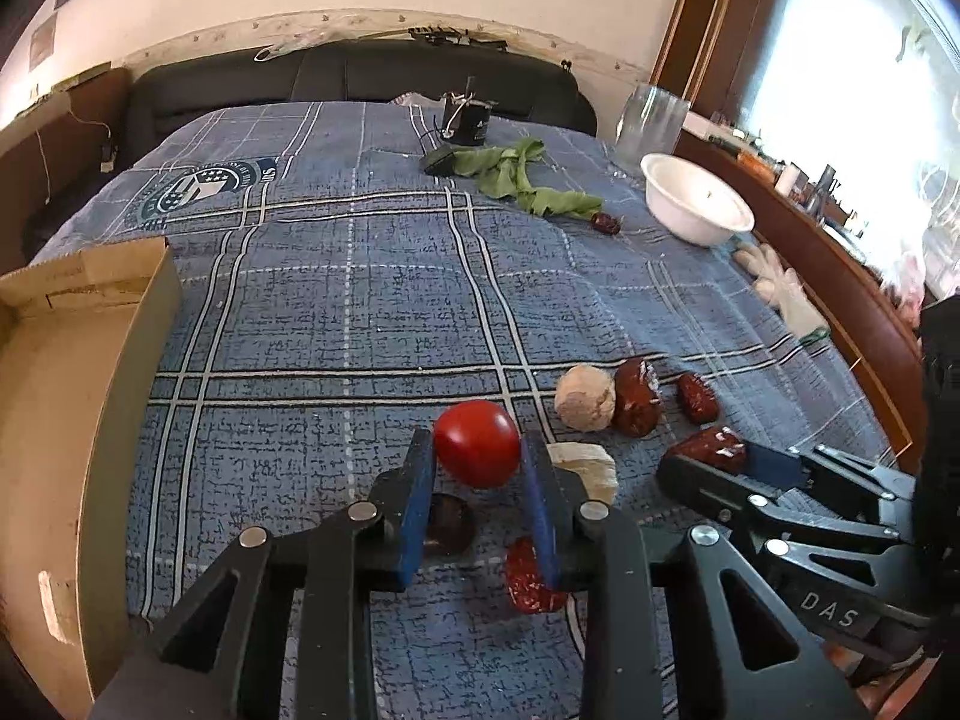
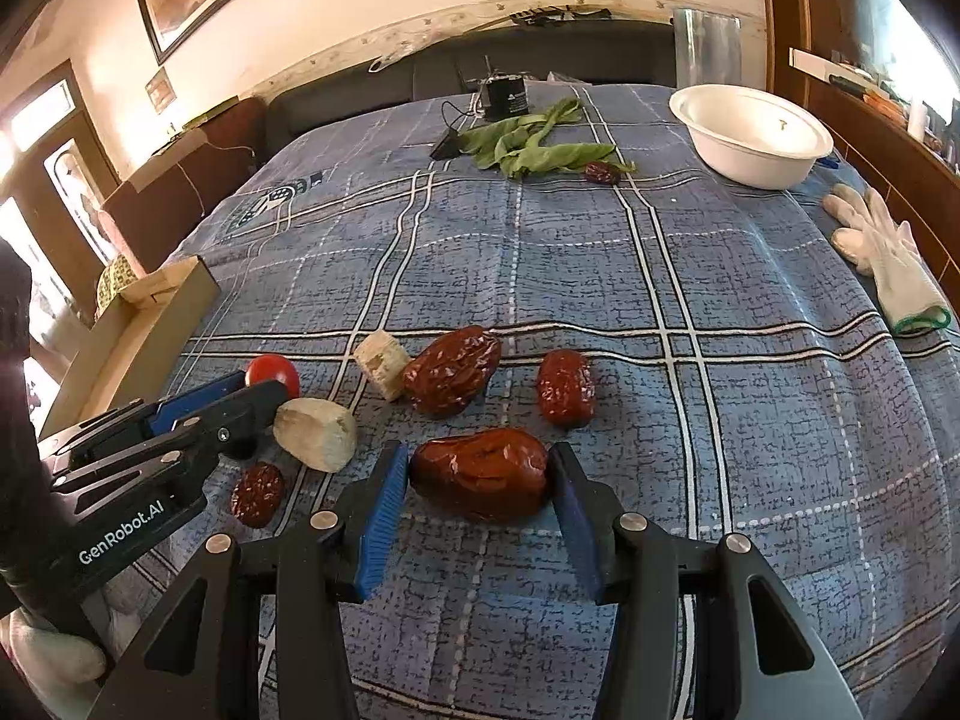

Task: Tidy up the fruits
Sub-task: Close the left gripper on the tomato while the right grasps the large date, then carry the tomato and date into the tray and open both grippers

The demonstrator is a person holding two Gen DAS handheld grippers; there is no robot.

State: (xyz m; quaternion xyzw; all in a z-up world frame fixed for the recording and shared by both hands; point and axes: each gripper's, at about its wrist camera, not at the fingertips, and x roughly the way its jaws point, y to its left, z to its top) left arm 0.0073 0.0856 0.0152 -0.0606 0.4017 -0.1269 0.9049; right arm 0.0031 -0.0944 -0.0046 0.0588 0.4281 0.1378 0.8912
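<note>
Because the small red tomato (image 1: 477,444) is round, smooth and pinched only near the fingertips, it looks liable to squirt out forward or bruise if the left gripper (image 1: 480,474) squeezes harder or lifts at a tilt. Seen from the left wrist, that gripper's blue pads are drawn in close and press the tomato from both sides, just above the blue checked cloth (image 1: 360,324). A wrinkled red date (image 1: 531,579) lies under the right-hand finger, and an open cardboard box (image 1: 78,396) sits well apart at the left edge.

From the right wrist, the right gripper (image 2: 480,480) stands about half open around a large glossy date (image 2: 483,480). Its pads touch or nearly touch the date's ends; a firm grip cannot be confirmed. Held lengthwise like this, the date could pivot or slip on lifting. A white bowl (image 2: 750,156) waits far off at the cloth's far right corner.
</note>
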